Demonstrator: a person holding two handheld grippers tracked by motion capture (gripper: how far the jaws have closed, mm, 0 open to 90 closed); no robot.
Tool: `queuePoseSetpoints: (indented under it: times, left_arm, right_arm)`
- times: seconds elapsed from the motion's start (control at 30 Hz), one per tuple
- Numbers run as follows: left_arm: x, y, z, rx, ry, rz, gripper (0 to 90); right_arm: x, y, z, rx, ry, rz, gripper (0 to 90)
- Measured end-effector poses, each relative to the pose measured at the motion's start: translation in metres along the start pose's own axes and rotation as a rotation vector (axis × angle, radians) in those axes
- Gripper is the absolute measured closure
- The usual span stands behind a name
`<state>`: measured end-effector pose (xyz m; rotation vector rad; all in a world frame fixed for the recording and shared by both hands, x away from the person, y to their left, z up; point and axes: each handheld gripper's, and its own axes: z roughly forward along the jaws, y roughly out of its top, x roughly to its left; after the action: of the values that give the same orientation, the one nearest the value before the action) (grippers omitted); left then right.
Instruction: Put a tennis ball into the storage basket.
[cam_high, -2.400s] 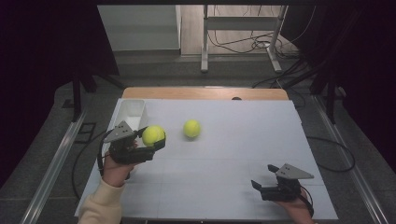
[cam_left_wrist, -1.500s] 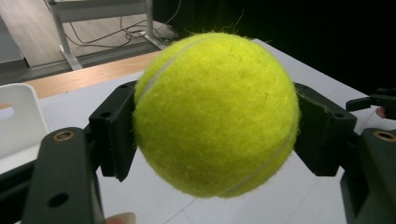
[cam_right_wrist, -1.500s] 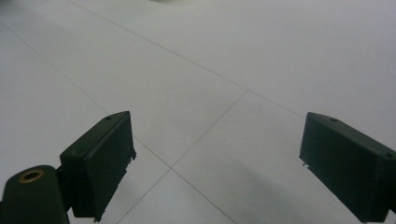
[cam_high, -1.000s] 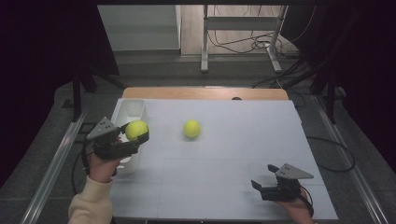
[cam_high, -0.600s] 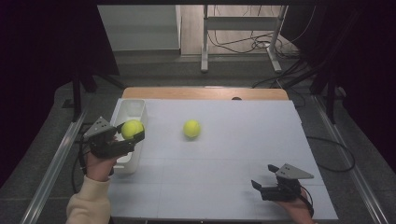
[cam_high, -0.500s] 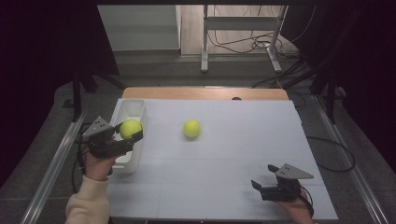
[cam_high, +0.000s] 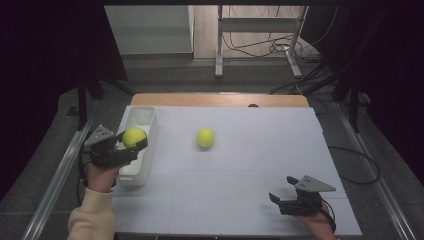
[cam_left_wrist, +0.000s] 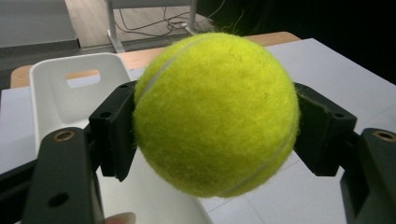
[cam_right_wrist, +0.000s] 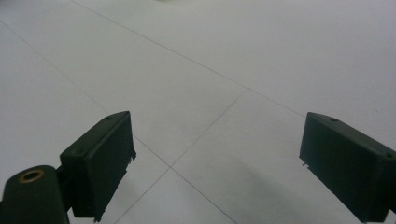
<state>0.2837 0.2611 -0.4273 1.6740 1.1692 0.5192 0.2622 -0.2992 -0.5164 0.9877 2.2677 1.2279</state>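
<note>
Between my left fingers: my left gripper pinches a fuzzy yellow-green tennis ball, one black pad on each flank, seam line running slantwise across the front.
Ball's place: held in the air over the near end of the white rectangular plastic bin at the left edge of the tabletop.
Relation that matters: bin lies straight below and just ahead of the ball; its long axis runs away from me, with the handle slot in the far wall beyond the ball in the left gripper view. I judge a plain release would drop it inside.
Left hand pose: forearm in a cream sleeve comes up from the near left corner, gripper roughly level and pointing right, over the bin.
Second ball: a matching yellow-green tennis ball rests on the white tabletop, well apart from the bin.
Right fingers: my right gripper has them spread wide with nothing between, low over the near right tabletop.
Nearer hand: neither clearly closer to the second ball; the right one is free.
</note>
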Motion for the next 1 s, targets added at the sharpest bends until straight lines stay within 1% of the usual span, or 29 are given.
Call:
queuePoseSetpoints:
  times: [0.17,0.47,0.87,1.0]
  left_arm:
    - [0.006,-0.002,-0.002,0.0,0.017,-0.013,26.2]
    - [0.014,-0.004,-0.004,-0.001,0.031,-0.031,26.2]
    - [0.015,-0.005,-0.002,0.026,0.041,-0.021,26.1]
    - [0.016,-0.007,0.001,0.044,0.042,-0.02,26.2]
  right_arm:
    - [0.0,0.0,0.0,0.001,-0.001,0.001,10.5]
    - [0.0,0.0,0.0,0.002,-0.001,0.001,10.5]
    - [0.0,0.0,0.0,0.003,-0.001,0.0,10.5]
    - [0.0,0.0,0.0,0.004,0.0,0.0,10.5]
